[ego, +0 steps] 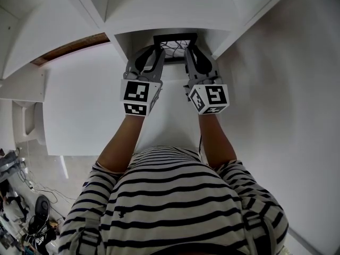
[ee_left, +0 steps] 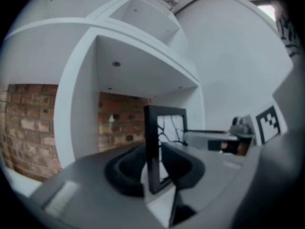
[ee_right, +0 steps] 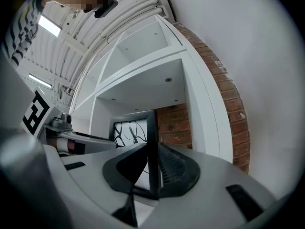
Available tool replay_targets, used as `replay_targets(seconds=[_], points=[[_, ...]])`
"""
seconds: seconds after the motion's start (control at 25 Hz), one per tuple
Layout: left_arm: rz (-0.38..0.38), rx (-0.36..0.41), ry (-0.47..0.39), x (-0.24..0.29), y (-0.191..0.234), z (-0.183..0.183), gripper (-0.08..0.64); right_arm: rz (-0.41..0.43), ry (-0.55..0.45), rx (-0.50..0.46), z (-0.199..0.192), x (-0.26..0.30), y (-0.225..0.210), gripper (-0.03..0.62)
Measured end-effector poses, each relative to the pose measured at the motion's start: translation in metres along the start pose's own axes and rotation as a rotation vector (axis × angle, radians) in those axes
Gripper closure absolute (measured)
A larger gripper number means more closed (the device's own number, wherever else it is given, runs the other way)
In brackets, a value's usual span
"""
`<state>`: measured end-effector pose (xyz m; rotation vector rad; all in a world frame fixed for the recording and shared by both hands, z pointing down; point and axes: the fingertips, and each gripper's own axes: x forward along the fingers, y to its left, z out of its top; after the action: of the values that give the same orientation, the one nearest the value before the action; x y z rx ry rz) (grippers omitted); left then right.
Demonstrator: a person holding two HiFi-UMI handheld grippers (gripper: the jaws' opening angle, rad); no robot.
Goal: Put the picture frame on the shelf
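Note:
A black picture frame point(ego: 175, 45) with a branch-pattern print is held upright at the mouth of a white shelf compartment point(ego: 119, 44). My left gripper point(ego: 154, 57) is shut on the frame's left edge point(ee_left: 152, 142), which stands between its dark pads point(ee_left: 125, 171). On the other side, my right gripper point(ego: 192, 57) is shut on the frame's right edge point(ee_right: 152, 142), seen edge-on between its ribbed pads point(ee_right: 172, 168). Red brick point(ee_left: 119, 123) shows behind the compartment. The frame's lower edge is hidden by the grippers, so I cannot tell whether it rests on the shelf floor.
White dividers point(ee_left: 64, 113) and further compartments point(ee_right: 138, 42) rise above and beside this one. A plain white wall point(ego: 287, 89) runs along the right. A lower white surface point(ego: 79, 105) lies to the left, with cables and gear point(ego: 32, 217) on the floor below.

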<state>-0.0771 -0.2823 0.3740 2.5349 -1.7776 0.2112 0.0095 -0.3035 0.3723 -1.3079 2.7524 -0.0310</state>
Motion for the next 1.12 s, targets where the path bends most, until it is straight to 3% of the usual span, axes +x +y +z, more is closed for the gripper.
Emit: replay_targets(seconds=[0.2, 0.6, 0.88, 1.12], points=[[0.011, 0.007, -0.009, 0.001, 0.002, -0.003, 0.465, 0.005, 0.01, 0.0, -0.004, 0.002, 0.001, 0.528], [-0.02, -0.062, -0.055, -0.001, 0.003, -0.006, 0.465, 0.017, 0.02, -0.006, -0.003, 0.001, 0.002, 0.528], [-0.025, -0.073, -0.081, -0.008, 0.004, -0.003, 0.403, 0.016, 0.026, -0.013, -0.004, 0.002, 0.003, 0.528], [-0.016, -0.097, -0.091, -0.031, -0.002, -0.004, 0.402, 0.019, 0.026, -0.014, -0.003, 0.002, 0.003, 0.528]])
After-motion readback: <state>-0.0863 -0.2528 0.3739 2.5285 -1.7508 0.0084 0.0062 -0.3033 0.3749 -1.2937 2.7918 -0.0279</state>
